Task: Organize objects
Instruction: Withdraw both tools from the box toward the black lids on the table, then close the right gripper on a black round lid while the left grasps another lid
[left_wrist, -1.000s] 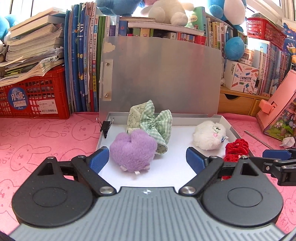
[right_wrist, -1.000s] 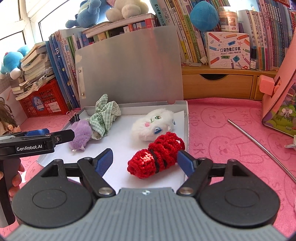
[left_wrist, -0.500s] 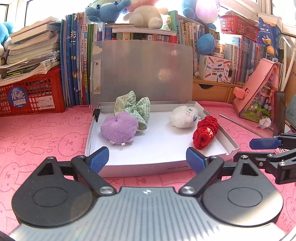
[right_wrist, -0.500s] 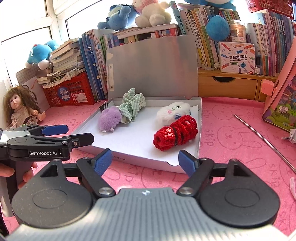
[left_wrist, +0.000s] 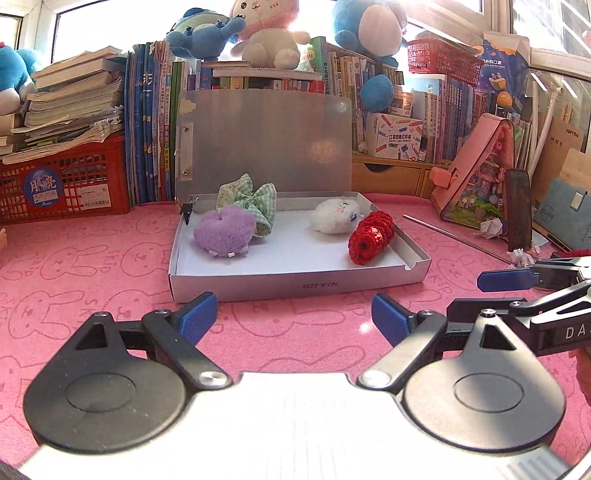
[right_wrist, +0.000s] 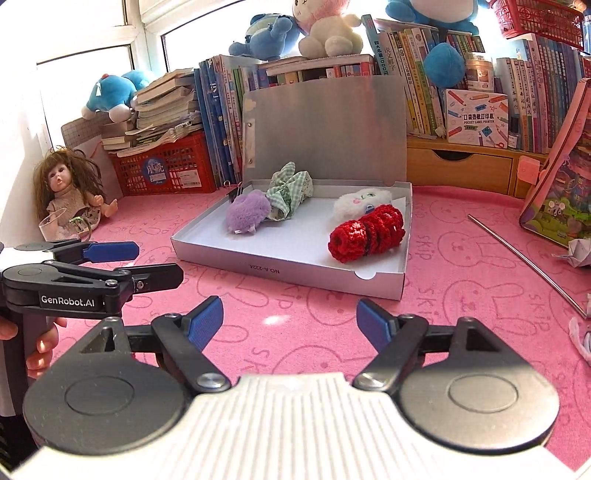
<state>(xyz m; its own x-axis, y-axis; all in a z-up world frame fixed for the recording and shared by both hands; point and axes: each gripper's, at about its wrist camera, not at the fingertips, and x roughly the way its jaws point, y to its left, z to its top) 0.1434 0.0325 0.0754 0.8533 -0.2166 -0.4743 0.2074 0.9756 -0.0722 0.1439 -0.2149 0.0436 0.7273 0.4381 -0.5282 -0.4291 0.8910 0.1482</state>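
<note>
A shallow silver box (left_wrist: 295, 286) (right_wrist: 266, 266) lies on the pink mat with its lid standing upright behind it. Inside rest a purple plush (left_wrist: 224, 232) (right_wrist: 246, 216), a green checked bow (left_wrist: 255, 203) (right_wrist: 290, 192), a white plush (left_wrist: 334, 217) (right_wrist: 360, 201) and a red crochet roll (left_wrist: 371, 238) (right_wrist: 365, 234). My left gripper (left_wrist: 293, 319) (right_wrist: 110, 258) is open over the mat in front of the box, with nothing between its blue pads. My right gripper (right_wrist: 290, 323) (left_wrist: 517, 282) is open too, empty, off the box's front right.
Books, a red crate (left_wrist: 62, 184) and plush toys line the back. A doll (right_wrist: 70, 195) sits at the far left. On the right lie a thin metal rod (right_wrist: 528, 258), a pink house-shaped box (left_wrist: 480, 173) and crumpled paper (right_wrist: 581, 251). A hand (right_wrist: 40, 350) holds the left gripper's handle.
Both grippers have drawn back from over the box to the mat in front of it. The four items stay in the box where they lay.
</note>
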